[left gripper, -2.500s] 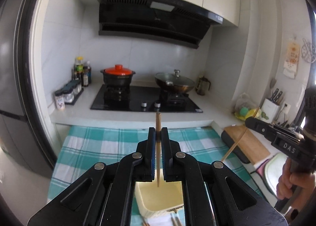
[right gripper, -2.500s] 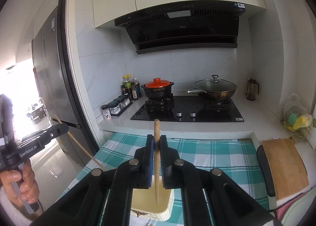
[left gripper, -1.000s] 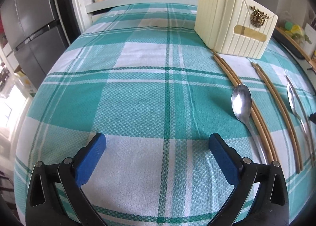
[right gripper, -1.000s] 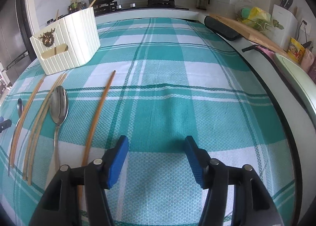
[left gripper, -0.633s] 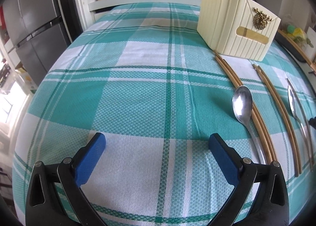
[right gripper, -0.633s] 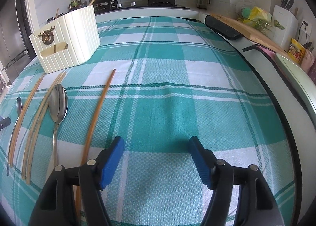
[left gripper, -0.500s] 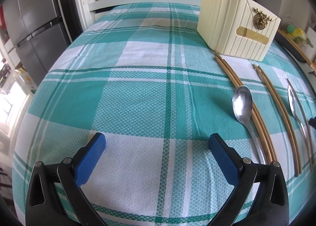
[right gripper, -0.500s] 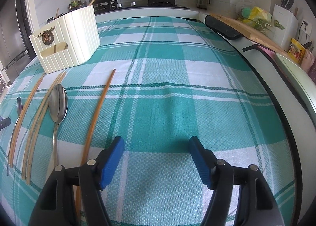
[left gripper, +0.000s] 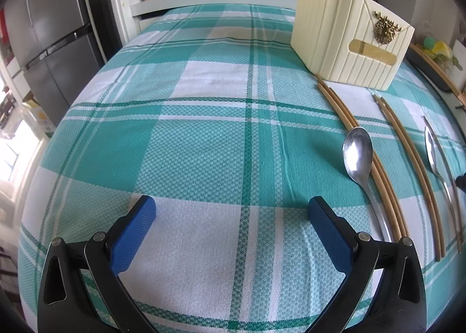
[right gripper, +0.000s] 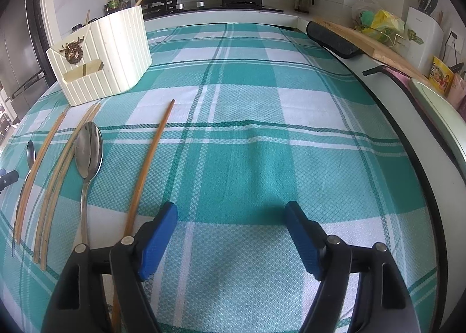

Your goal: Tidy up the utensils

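Utensils on checked counter [right gripper: 262,100], both hand-held grippers empty.
Right hand-held gripper [right gripper: 231,218] jaws just widening, single chopstick [right gripper: 148,164] just left; left hand-held gripper [left gripper: 231,210] wide open, spoon [left gripper: 357,155] to its right.

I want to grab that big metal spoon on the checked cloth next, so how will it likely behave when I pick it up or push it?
The spoon looks like polished metal, so probably stiff and somewhat slippery between the pads. Its handle is thin and lies flat on the tablecloth, so it may be hard to get under. Pushed, it would likely slide or pivot, nudging the chopsticks right beside it.
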